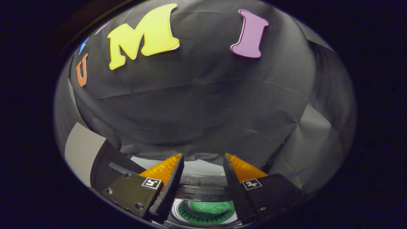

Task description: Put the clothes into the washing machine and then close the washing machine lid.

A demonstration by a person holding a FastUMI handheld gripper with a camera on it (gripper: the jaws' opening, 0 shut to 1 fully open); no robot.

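Parted and empty, the gripper (203,159) hovers above the washing machine (203,190). Green clothes (206,207) lie in its drum, so closing the lid likely comes next.

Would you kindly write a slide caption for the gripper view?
Open gripper held above the washing machine, something green visible in its drum between the fingers.

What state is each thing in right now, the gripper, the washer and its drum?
gripper: open, fingers apart, nothing between them.
washing machine: top opening uncovered below the fingers; the lid itself cannot be made out.
drum: something green lies inside; whether it is clothing is unclear.
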